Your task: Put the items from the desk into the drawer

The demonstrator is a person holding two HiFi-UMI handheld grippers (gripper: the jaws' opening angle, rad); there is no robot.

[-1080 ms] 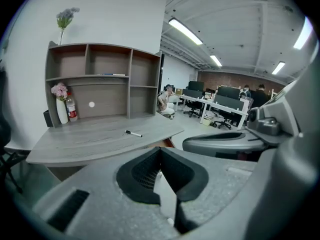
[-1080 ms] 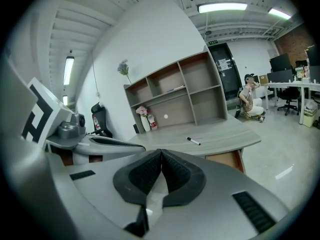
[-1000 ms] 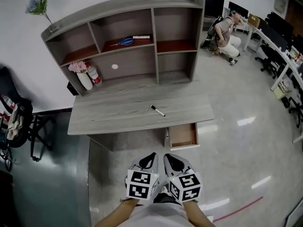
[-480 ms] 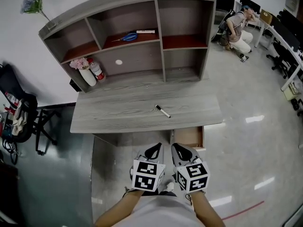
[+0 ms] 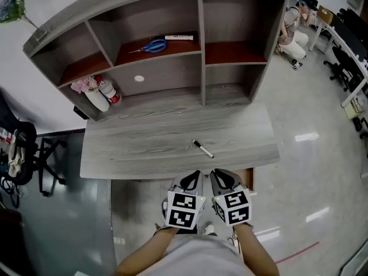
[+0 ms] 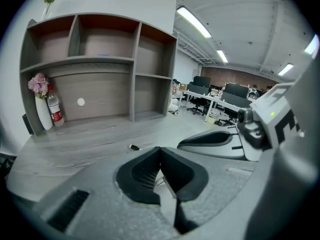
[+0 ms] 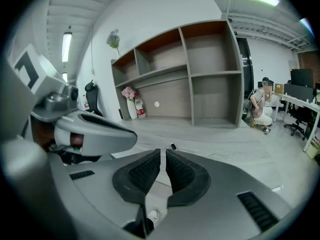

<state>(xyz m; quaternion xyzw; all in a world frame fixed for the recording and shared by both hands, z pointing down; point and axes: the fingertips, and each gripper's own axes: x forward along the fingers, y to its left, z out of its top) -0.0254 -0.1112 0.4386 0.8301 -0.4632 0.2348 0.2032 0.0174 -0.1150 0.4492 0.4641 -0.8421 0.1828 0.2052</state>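
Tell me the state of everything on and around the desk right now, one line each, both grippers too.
Left gripper: shut, empty.
Right gripper: shut, empty.
Drawer: open, mostly hidden under the desk edge.
Marker: lying flat on the desk, untouched.
Scissors: blades closed, lying on the shelf.
Bottle: upright, beside the vase.

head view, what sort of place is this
Most likely an open-plan office: a wooden desk with a shelf unit stands against the wall, and rows of workstations and office chairs fill the room to the right.
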